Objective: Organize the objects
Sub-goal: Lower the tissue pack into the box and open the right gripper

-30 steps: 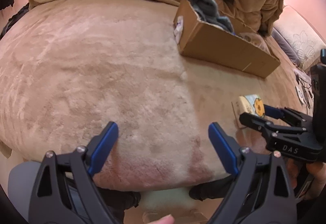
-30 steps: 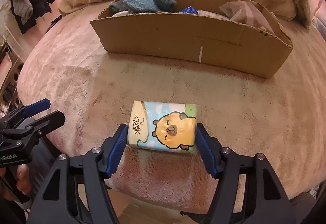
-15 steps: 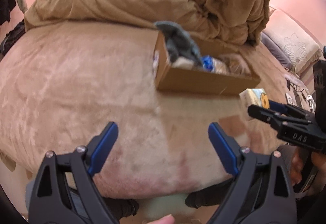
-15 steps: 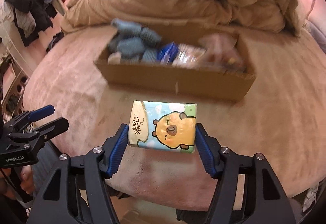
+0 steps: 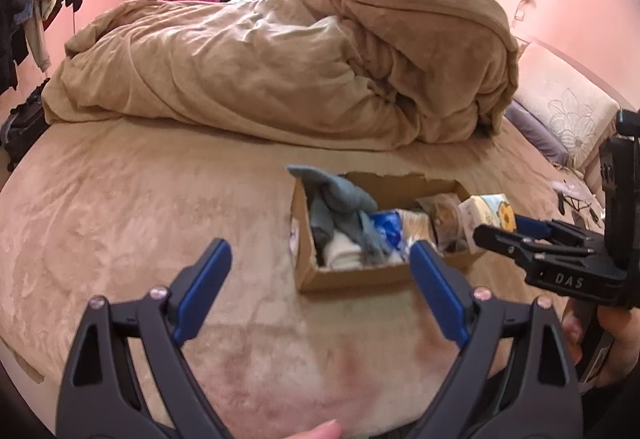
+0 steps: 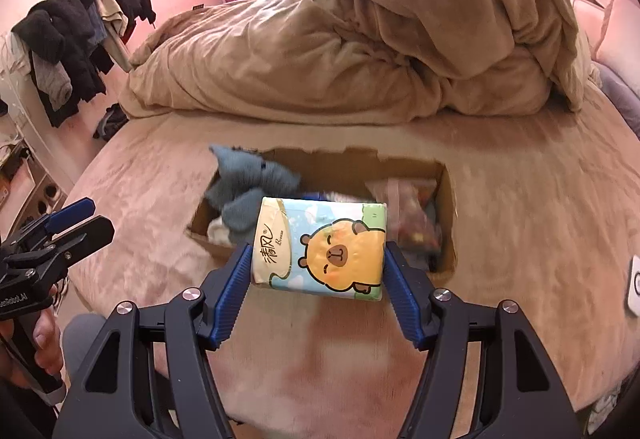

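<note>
Tissue pack, clamped between the right gripper pads, has risen off the bed since a second ago and now hangs just ahead over the cardboard box's near edge. Release should come next. Left gripper stays spread and empty, the box just beyond its fingertips.

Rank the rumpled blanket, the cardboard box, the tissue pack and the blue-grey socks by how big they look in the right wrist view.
1. Rumpled blanket.
2. Cardboard box.
3. Tissue pack, held by the right gripper; it sits nearest the camera, so its true size against the socks is unsure.
4. Blue-grey socks, partly hidden.
</note>
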Available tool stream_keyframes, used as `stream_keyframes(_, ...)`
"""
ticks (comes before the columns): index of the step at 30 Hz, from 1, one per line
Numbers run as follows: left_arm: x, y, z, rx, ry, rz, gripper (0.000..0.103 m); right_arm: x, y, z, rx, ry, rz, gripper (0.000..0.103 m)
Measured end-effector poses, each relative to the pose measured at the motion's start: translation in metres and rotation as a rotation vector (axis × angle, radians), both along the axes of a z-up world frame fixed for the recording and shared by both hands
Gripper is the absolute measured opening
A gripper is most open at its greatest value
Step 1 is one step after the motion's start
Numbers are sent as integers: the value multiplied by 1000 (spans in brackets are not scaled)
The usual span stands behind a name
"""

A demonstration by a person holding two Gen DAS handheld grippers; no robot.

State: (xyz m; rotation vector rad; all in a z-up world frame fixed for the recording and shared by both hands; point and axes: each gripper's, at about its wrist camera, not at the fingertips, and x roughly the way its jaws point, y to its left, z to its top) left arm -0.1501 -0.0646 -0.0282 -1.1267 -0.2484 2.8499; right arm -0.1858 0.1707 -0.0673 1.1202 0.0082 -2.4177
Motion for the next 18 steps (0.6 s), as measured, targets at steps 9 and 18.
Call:
stream_keyframes(9,-52,-5,-35,-11,-39,12,92,-45,-20,-19,1,-28,18,68)
stream_keyframes(18,-86,-8,-58,5,-56,9,92,-77,-36,-41,-18,-52,20,68)
